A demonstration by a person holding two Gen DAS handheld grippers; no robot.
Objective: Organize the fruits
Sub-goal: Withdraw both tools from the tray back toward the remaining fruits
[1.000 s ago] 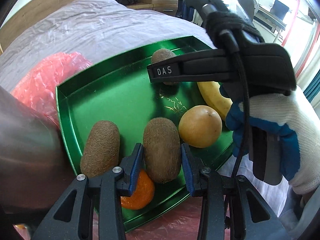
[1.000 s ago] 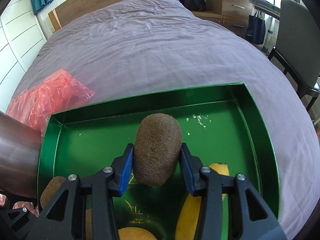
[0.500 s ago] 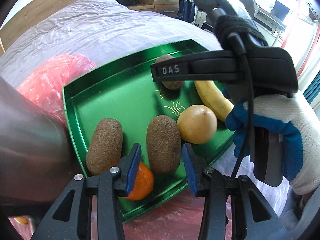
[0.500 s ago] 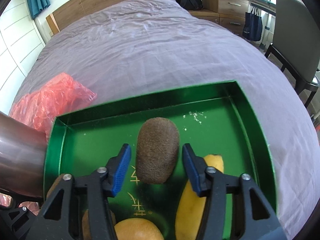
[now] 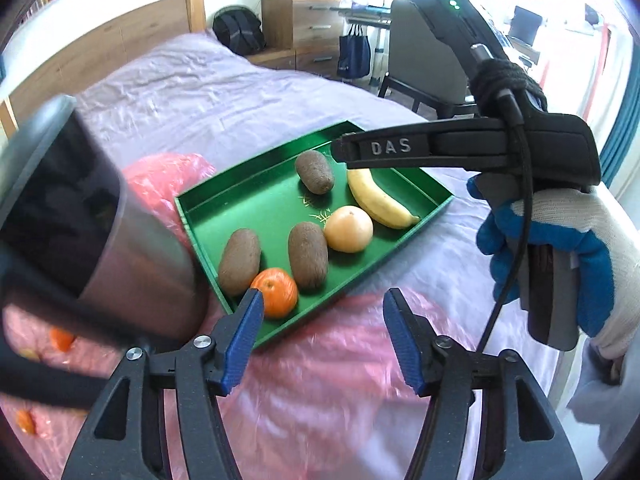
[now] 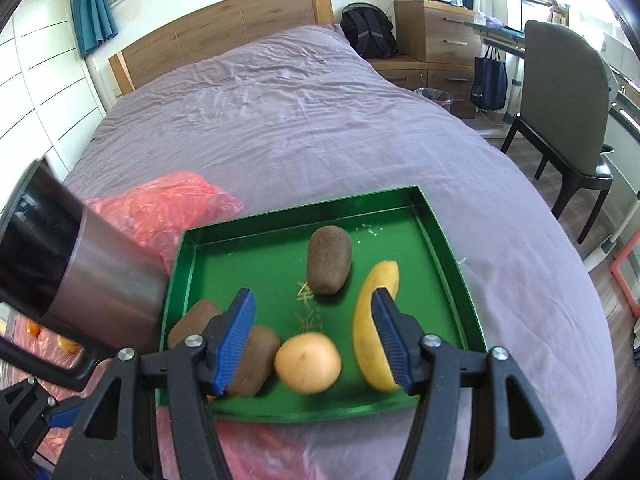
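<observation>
Two grippers, both above the near edge of the scene. Left gripper (image 5: 322,312): blue-padded jaws apart and opening, nothing between them, over pink plastic film (image 5: 340,380) in front of the tray. Right gripper (image 6: 314,320): jaws apart and opening, nothing gripped, hanging over the tray's near half; a gloved hand (image 5: 560,248) carries it in the left wrist view.

One green tray (image 6: 256,240) on the bed, holding six fruits, all lying loose:
- orange mandarin (image 5: 275,292), near left corner, touching the kiwi on each side.
- kiwi (image 5: 240,262), along the left wall.
- kiwi (image 5: 308,255), just beside the mandarin.
- round yellow-orange fruit (image 5: 349,229), touching that kiwi's far end.
- banana (image 5: 378,200), along the right side.
- kiwi (image 6: 329,260), alone toward the far half, near gold lettering on the tray floor.

One metal cylinder (image 6: 100,264), large and blurred, at left, against the tray's left wall.

One crumpled pink bag (image 6: 168,208), beyond the tray's left corner.

One purple bedsheet (image 6: 300,120); wooden headboard (image 6: 224,28), backpack (image 6: 368,32) and grey chair (image 6: 568,92) farthest back.
</observation>
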